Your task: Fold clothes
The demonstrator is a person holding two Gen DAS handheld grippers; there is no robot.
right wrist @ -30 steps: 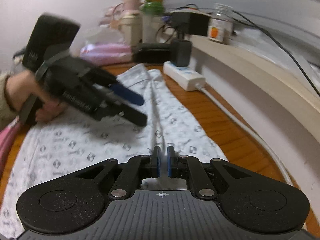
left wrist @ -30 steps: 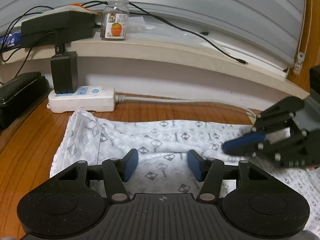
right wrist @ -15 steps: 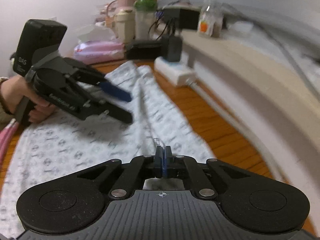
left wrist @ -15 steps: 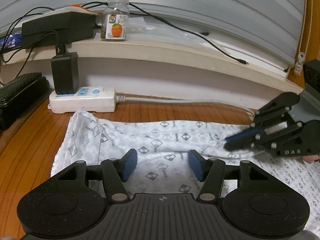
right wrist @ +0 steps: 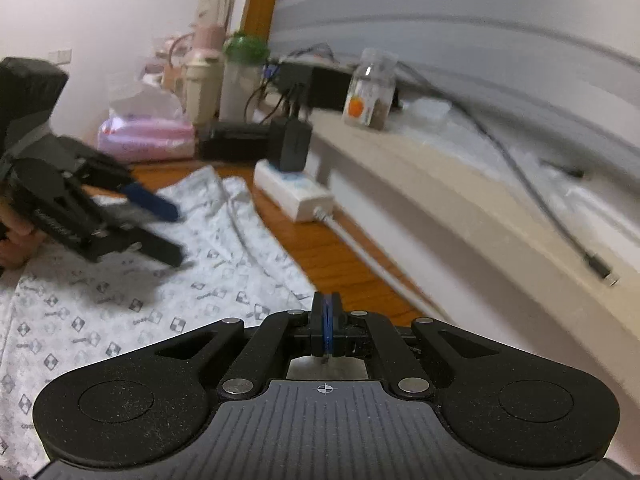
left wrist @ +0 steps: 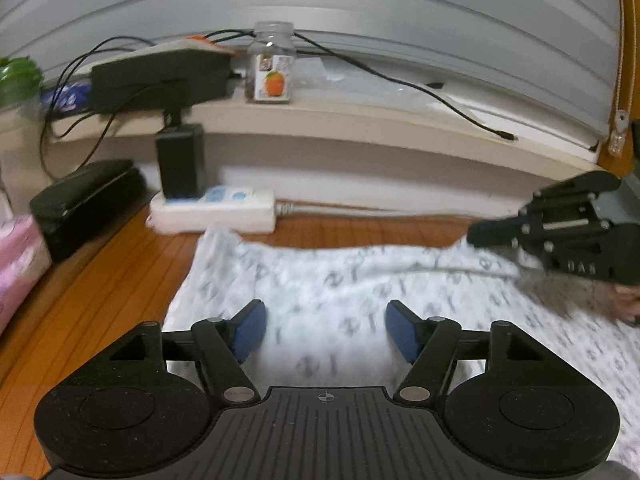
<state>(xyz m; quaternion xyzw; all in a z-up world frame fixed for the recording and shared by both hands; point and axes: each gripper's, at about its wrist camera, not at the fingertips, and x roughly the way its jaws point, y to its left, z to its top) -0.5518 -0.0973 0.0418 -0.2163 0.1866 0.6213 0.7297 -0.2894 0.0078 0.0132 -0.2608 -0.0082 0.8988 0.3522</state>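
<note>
A white garment [left wrist: 328, 280] with a small diamond print lies spread on the wooden table [left wrist: 100, 280]. My left gripper [left wrist: 326, 320] hovers over its near part. Its blue pads [left wrist: 250, 330] stand wide apart and are opening, with nothing pinched between them. In the right wrist view the left gripper [right wrist: 178, 234] sits low over the garment [right wrist: 120, 300]. My right gripper [right wrist: 326, 308] is shut on the garment's edge by the bare wood. In the left wrist view the cloth rises in a ridge to the right gripper's tips [left wrist: 474, 236].
A white power strip [left wrist: 212, 216] with a black adapter lies just beyond the garment's far corner, its cable running along the wall. The sill [left wrist: 360, 120] above holds a small jar [left wrist: 272, 68], a black box and cables. A black case [left wrist: 80, 200] and a pink pack [right wrist: 144, 136] sit at the left.
The right gripper's pads have closed onto the cloth edge and it has tipped upward. The left gripper's jaws have widened, and its view has swung slightly left.
</note>
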